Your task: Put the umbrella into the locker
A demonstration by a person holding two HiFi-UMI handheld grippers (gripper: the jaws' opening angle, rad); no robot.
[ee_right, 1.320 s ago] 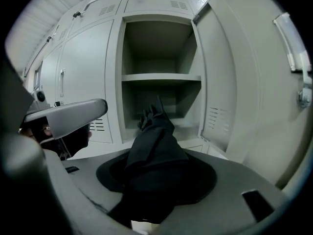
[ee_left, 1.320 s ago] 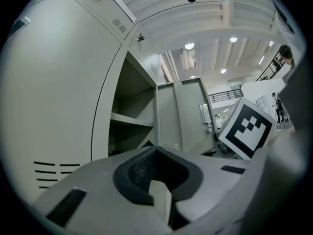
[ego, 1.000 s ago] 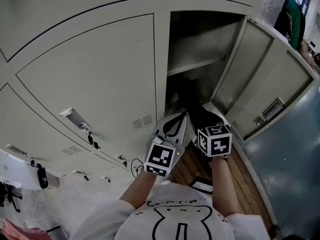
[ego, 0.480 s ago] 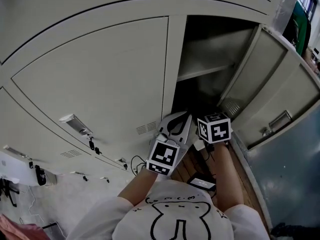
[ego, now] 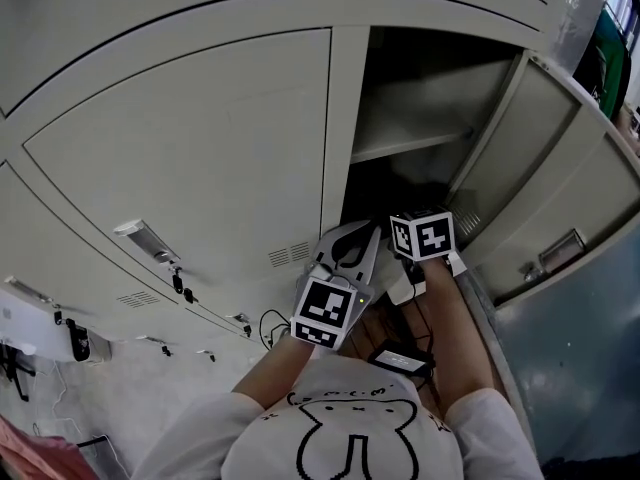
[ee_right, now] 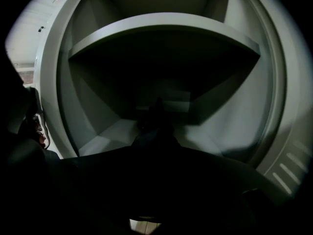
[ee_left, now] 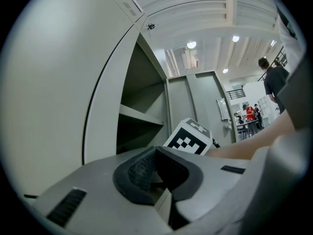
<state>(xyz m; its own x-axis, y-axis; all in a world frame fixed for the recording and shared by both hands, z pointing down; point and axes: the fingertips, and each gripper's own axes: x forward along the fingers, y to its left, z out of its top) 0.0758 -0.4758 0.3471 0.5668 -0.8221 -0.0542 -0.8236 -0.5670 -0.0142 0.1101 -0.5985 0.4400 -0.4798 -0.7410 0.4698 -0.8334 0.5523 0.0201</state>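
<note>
The open locker (ego: 430, 133) has a shelf (ego: 410, 146) and its door (ego: 540, 193) swung out to the right. My right gripper (ee_right: 156, 148) reaches into the dark lower compartment; only its marker cube (ego: 421, 236) shows in the head view. A black umbrella (ee_right: 156, 119) lies between its jaws, tip pointing at the locker's back wall under the shelf (ee_right: 161, 26); the grip is very dark. My left gripper (ego: 355, 243) hovers beside the locker's left frame, shut and empty (ee_left: 155, 152).
Closed locker doors (ego: 200, 158) with handles (ego: 140, 238) fill the left. A black device (ego: 400, 358) lies on the wooden floor by my feet, with cables (ego: 268, 326) near it. People (ee_left: 249, 114) stand far off in the room.
My right gripper has pushed forward into the locker, carrying the umbrella deeper, so the black umbrella no longer shows in the head view. The left gripper has barely moved.
</note>
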